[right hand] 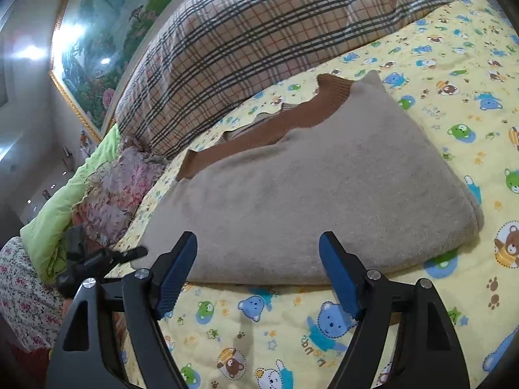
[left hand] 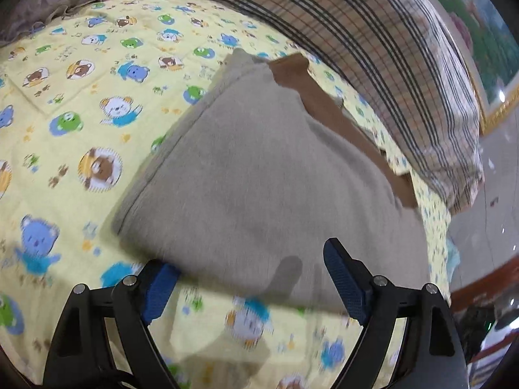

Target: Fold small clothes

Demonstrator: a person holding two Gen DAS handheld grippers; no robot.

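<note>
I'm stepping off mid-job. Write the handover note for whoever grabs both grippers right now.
Left gripper: open, nothing held, jaws astride the near edge of the garment.
Right gripper: open, nothing held, also at the near edge.
Beige garment: lies folded over on the yellow bear-print blanket, brown ribbed trim along its far side, beside the plaid bedding.
Done: at least one fold is in.
Left: probably check whether another fold is needed, then square the edges. No other clothes are visible.
</note>
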